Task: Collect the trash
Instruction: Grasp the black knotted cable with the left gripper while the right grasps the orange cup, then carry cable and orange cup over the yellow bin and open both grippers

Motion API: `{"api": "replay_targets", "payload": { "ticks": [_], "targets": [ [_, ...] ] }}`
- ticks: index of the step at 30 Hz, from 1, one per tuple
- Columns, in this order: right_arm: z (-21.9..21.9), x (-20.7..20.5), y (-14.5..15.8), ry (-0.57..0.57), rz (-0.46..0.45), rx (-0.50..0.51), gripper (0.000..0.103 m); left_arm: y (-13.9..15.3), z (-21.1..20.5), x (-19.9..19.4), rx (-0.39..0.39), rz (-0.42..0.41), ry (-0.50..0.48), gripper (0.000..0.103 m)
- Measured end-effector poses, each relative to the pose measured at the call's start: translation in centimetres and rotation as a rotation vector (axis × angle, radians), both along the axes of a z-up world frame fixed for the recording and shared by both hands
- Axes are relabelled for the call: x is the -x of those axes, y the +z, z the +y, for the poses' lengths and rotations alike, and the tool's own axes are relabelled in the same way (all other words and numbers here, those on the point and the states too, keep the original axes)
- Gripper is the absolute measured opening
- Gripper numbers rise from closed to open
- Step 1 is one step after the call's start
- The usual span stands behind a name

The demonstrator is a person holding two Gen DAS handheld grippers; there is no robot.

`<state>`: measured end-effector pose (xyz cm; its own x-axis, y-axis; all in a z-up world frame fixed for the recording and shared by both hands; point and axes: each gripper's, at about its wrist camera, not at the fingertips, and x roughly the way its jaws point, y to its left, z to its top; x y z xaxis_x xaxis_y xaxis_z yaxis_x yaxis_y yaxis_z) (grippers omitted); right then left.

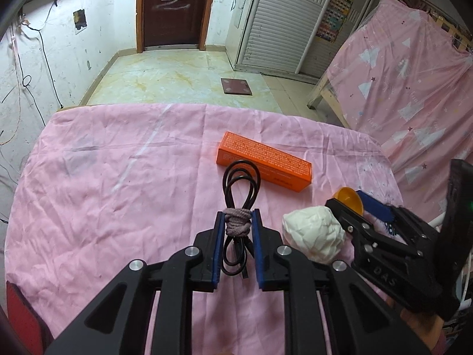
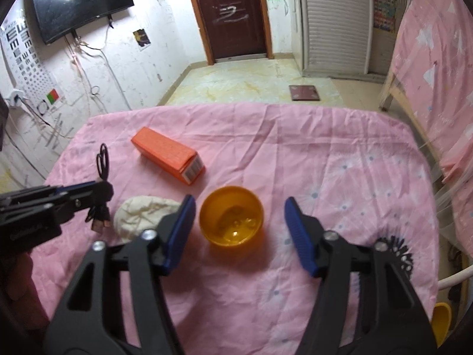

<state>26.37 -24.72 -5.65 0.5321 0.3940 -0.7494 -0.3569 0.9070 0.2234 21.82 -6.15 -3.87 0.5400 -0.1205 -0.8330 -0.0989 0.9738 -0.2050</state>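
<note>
Left wrist view: my left gripper (image 1: 239, 222) is clenched on the tied cable bundle (image 1: 239, 204), lifting it clear as trash, while my right gripper (image 2: 239, 230), jaws apart, straddles the orange cup (image 2: 231, 216) on the counter (image 2: 325, 153) for collection.

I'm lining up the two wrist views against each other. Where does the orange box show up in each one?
Left wrist view: orange box lies centre-right on the pink cloth, just beyond the bundled black cable.
Right wrist view: orange box lies left of centre, beyond the yellow bowl.
Shared landmark: the crumpled white paper ball.
</note>
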Motion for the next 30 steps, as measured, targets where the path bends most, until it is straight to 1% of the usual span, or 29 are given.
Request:
{"api": "replay_targets", "payload": {
  "ticks": [1, 2, 5, 11, 15, 20, 27, 30],
  "targets": [
    [-0.1, 0.1, -0.1, 0.004, 0.008, -0.016, 0.047, 0.2, 0.0, 0.1, 0.002, -0.002, 0.0, 0.011],
    [-0.1, 0.1, -0.1, 0.004, 0.011, -0.021, 0.04, 0.4, 0.1, 0.4, 0.005, -0.005, 0.001, 0.011],
    [-0.3, 0.8, 0.1, -0.003, -0.004, -0.027, 0.04, 0.9, 0.0, 0.9, 0.003, -0.016, 0.005, 0.011],
    [-1.6, 3.1, 2.2, -0.051, -0.088, -0.031, 0.04, 2.2, 0.1, 2.3, -0.008, -0.045, 0.008, 0.011],
    [-3.4, 4.8, 3.4, -0.084, -0.131, -0.044, 0.04, 3.3, -0.6, 3.1, -0.008, -0.07, -0.002, 0.011],
    [-6.5, 7.7, 4.9, -0.136, -0.186, -0.086, 0.04, 4.8, -2.3, 4.2, -0.015, -0.104, -0.038, 0.011],
    [-11.8, 11.3, 6.6, -0.234, -0.252, -0.087, 0.04, 6.5, -6.1, 5.9, -0.012, -0.146, -0.112, 0.011],
    [-15.2, 13.4, 7.1, -0.305, -0.281, -0.073, 0.04, 7.0, -8.4, 6.5, -0.01, -0.157, -0.158, 0.011]
  ]
}}
